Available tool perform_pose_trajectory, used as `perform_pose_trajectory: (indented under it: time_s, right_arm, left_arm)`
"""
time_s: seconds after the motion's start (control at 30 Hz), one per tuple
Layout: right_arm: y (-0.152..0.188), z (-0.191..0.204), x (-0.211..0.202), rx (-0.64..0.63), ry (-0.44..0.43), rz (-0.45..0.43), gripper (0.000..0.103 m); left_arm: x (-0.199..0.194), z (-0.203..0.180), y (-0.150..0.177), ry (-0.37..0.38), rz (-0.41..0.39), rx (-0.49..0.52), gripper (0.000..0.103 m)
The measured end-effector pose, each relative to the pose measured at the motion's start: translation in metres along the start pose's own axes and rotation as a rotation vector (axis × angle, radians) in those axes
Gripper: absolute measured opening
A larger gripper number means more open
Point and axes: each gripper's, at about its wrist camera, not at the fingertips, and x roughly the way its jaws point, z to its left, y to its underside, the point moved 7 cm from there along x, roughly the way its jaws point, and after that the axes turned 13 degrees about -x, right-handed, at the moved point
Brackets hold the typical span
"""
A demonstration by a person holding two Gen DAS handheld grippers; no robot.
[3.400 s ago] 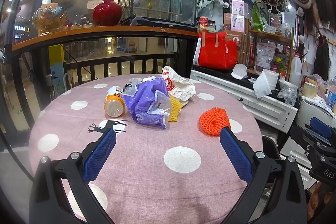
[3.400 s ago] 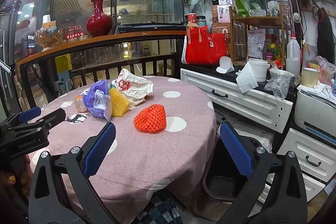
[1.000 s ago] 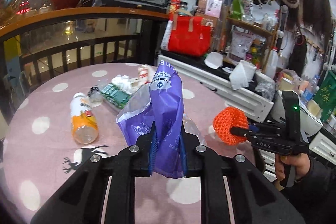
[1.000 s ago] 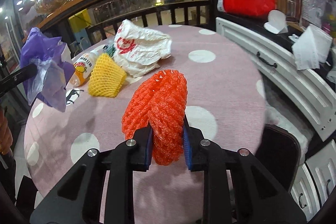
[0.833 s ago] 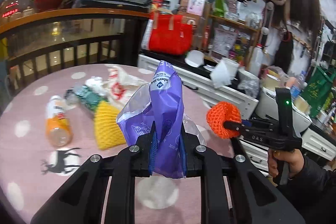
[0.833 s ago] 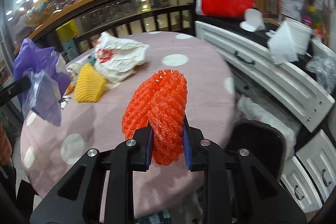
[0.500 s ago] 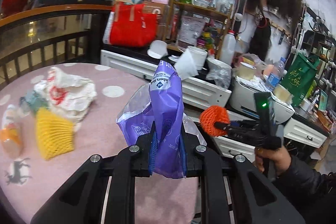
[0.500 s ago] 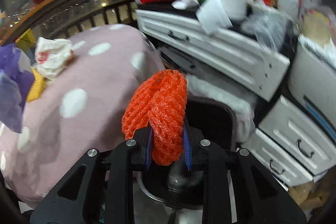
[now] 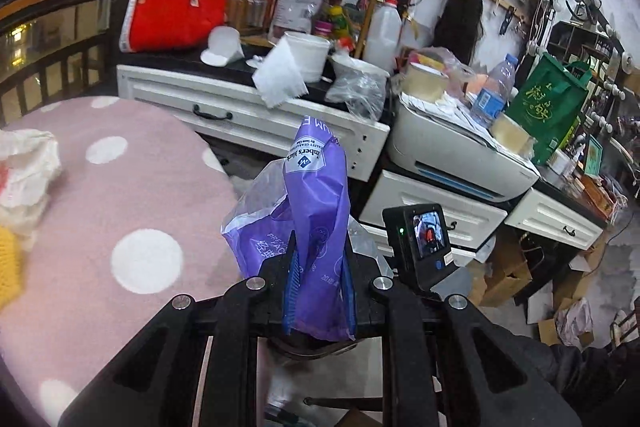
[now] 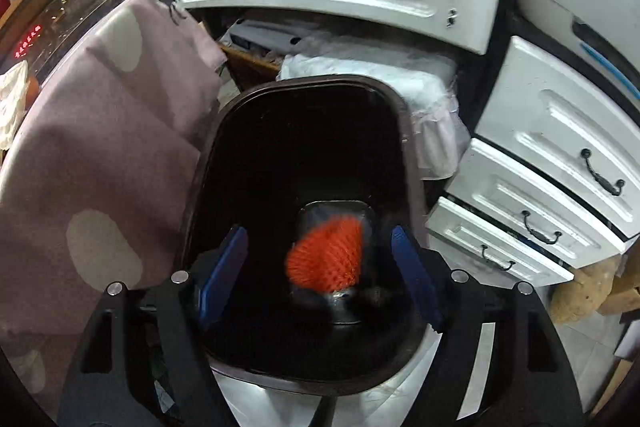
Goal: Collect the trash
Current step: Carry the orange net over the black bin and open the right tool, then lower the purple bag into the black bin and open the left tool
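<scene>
White drawers [image 10: 532, 163] and a pink dotted table [image 9: 100, 211] flank a dark trash bin [image 10: 304, 163], where a blurred orange foam net [image 10: 326, 253] sits low inside, clear of the right tool [image 10: 320, 267], whose jaws are opening above it; the left tool [image 9: 320, 287] grips a purple bag [image 9: 316, 211] beside the table edge

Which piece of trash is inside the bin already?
The orange foam net, dropping inside the black bin between the opening right gripper fingers. The purple bag is pinched in the left gripper; the white bag lies on the table.
</scene>
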Motion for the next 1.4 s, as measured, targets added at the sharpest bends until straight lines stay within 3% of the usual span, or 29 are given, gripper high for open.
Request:
perform_pose_trajectory:
  time_s: [0.2, 0.5, 1.0, 1.17, 1.27, 1.33, 1.4]
  right_arm:
    - [-0.004, -0.027, -0.044, 0.029, 0.075, -0.094, 0.083]
    - [0.004, -0.079, -0.098, 0.121, 0.193, -0.177, 0.085]
    - [0.003, -0.088, -0.121, 0.157, 0.186, -0.232, 0.085]
    - [0.002, -0.081, -0.122, 0.143, 0.178, -0.235, 0.085]
    - [0.001, -0.080, -0.125, 0.139, 0.178, -0.240, 0.085]
    - [0.000, -0.079, -0.127, 0.137, 0.180, -0.244, 0.085]
    - [0.000, -0.079, -0.129, 0.136, 0.184, -0.247, 0.087]
  left_arm:
    - [0.032, -0.014, 0.013, 0.008, 0.064, 0.014, 0.018]
    - [0.092, -0.030, 0.038, 0.001, 0.179, 0.019, 0.018]
    - [0.183, -0.016, 0.071, -0.185, 0.269, 0.116, 0.018]
    - [0.199, -0.007, 0.077, -0.203, 0.309, 0.096, 0.018]
    - [0.204, -0.003, 0.079, -0.205, 0.320, 0.093, 0.041]
    - [0.203, -0.003, 0.081, -0.208, 0.317, 0.093, 0.065]
    - [0.200, -0.005, 0.080, -0.201, 0.304, 0.099, 0.078]
